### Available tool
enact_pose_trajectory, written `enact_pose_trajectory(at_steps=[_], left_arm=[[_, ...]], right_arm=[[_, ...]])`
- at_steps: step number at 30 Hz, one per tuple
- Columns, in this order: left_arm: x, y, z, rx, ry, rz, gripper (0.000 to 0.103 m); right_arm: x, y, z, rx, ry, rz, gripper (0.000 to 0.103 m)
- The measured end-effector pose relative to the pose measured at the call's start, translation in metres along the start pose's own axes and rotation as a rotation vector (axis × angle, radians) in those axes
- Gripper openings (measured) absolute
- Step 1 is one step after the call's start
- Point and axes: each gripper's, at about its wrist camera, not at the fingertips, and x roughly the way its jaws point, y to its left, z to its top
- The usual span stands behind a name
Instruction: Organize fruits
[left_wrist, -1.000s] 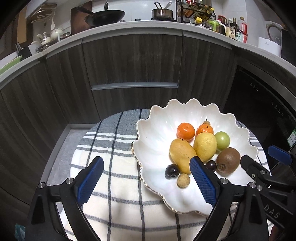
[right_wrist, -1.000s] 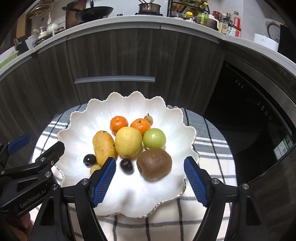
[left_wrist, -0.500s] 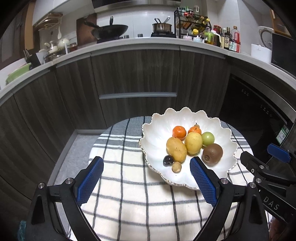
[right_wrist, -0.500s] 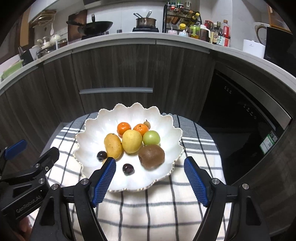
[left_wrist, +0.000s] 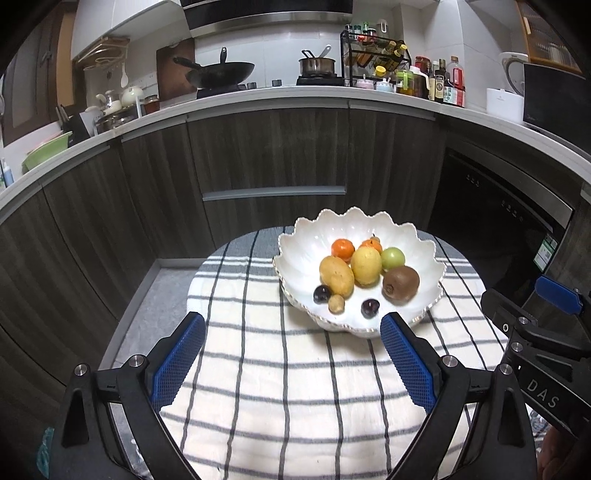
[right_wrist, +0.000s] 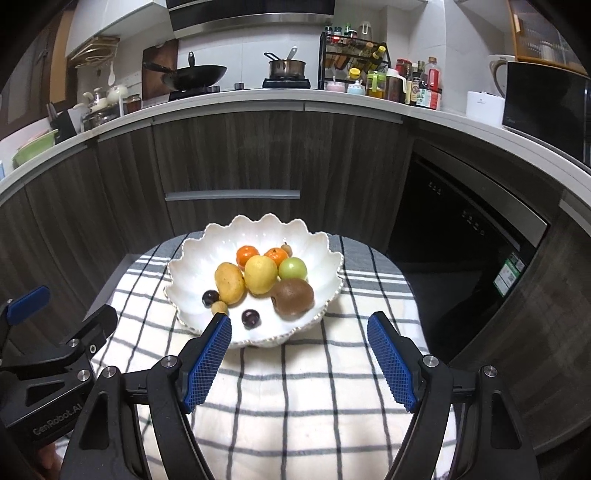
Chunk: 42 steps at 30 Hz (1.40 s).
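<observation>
Sitting in a white scalloped bowl (right_wrist: 255, 229) on a checked cloth (right_wrist: 303, 398) are the fruits: a mango (right_wrist: 229, 283), lemon (right_wrist: 260, 274), two oranges (right_wrist: 246, 255), a green fruit (right_wrist: 292, 268), a kiwi (right_wrist: 292, 297), two dark plums (right_wrist: 250, 318) and a small brown fruit (right_wrist: 219, 307). The bowl stands toward the cloth's far side. Nearer the cameras, the right gripper (right_wrist: 299, 363) and left gripper (left_wrist: 291, 363) hang above the cloth with jaws spread and nothing between them. Behind runs a dark cabinet (left_wrist: 273, 147) under a cluttered counter (left_wrist: 258, 96).
</observation>
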Motion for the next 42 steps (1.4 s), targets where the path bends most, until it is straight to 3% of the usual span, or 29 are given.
enact_pose_trajectory(at_steps=[14,18,27,42], left_arm=[[-0.014,-0.009,-0.047,0.044,-0.028,0.028,0.102],[-0.018,-0.007,-0.061,0.036,-0.041,0.043,0.103],[-0.022,-0.004,-0.080,0.015,-0.075,0.070,0.103],[-0.015,0.000,-0.098,-0.007,-0.076,0.075,0.103]], right_arm=[[-0.013,-0.009,-0.052,-0.020,-0.031,-0.041,0.077],[-0.018,-0.008,-0.063,-0.032,-0.062,-0.059,0.088],[-0.028,-0.006,-0.080,-0.034,-0.138,-0.044,0.088],[-0.020,-0.009,-0.098,-0.007,-0.098,-0.015,0.088]])
